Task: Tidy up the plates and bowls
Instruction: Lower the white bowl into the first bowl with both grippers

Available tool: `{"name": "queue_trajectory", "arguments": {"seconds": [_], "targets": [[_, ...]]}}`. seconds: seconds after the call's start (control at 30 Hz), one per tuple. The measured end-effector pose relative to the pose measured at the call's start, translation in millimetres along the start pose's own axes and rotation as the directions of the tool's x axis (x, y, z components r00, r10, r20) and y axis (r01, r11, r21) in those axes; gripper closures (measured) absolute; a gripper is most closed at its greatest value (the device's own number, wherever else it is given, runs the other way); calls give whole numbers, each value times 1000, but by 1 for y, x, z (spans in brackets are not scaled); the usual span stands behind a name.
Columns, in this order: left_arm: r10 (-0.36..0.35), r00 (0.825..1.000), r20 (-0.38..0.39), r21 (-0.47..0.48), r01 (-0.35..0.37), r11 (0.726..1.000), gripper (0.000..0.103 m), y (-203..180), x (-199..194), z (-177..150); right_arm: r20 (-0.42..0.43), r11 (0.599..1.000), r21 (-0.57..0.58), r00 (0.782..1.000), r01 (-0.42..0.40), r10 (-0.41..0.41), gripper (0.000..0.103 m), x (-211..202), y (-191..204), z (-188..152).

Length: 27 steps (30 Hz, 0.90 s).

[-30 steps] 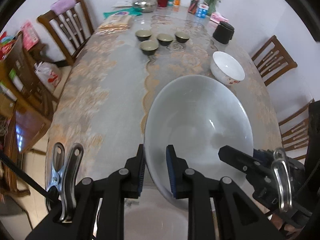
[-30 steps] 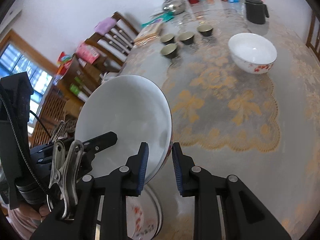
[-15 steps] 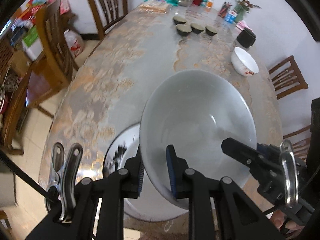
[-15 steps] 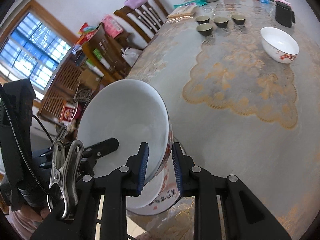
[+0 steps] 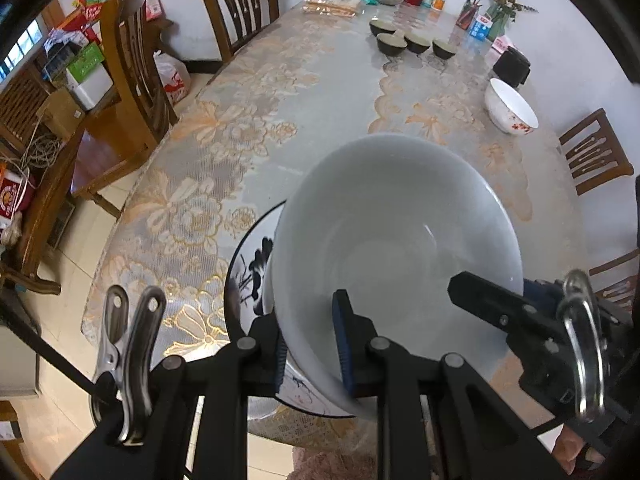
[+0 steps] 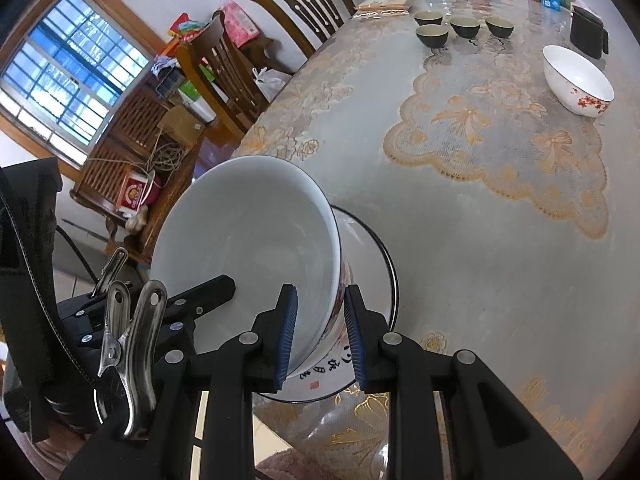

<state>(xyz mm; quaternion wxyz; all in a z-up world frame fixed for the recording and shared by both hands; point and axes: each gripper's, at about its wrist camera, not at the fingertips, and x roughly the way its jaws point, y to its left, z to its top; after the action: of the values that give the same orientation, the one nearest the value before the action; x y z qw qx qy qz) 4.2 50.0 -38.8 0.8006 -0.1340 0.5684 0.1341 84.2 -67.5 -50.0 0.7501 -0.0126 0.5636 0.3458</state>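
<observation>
I see a big white bowl (image 5: 396, 236) over a white plate (image 5: 250, 268) with a black rim and black ink painting. My gripper pads (image 6: 289, 332) are blue. The tablecloth (image 6: 480, 152) has gold flowers. A smaller white bowl (image 6: 576, 80) shows red blossoms.

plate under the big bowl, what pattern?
White plate, black rim, black ink painting; red seal in the right wrist view.

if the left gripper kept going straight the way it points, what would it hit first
Most likely the black-rimmed plate lying right under the large white bowl. The left gripper already has its jaws shut on that bowl's rim and points steeply down at the plate; depth is hard to judge, and the bowl's base might land first.
</observation>
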Motion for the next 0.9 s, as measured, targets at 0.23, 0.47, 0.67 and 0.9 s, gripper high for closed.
{"name": "queue_trajectory", "arguments": {"seconds": [0.23,0.47,0.67,0.9], "targets": [[1,1000,11,9,-1,1000,81,0,4,-4,12,998,-34,999,45,-44,77,5,5,-6],[-25,999,21,-7,25,1000,81,4,8,-5,13,998,-31,999,51,-51,77,5,4,-8],[-31,999,32,-20,31,999,81,5,7,-5,6,1000,-12,1000,28,-28,76,4,1,-6],[-39,999,34,-51,41,998,81,7,5,-3,56,1000,-26,998,11,-10,77,-3,0,-4]]}}
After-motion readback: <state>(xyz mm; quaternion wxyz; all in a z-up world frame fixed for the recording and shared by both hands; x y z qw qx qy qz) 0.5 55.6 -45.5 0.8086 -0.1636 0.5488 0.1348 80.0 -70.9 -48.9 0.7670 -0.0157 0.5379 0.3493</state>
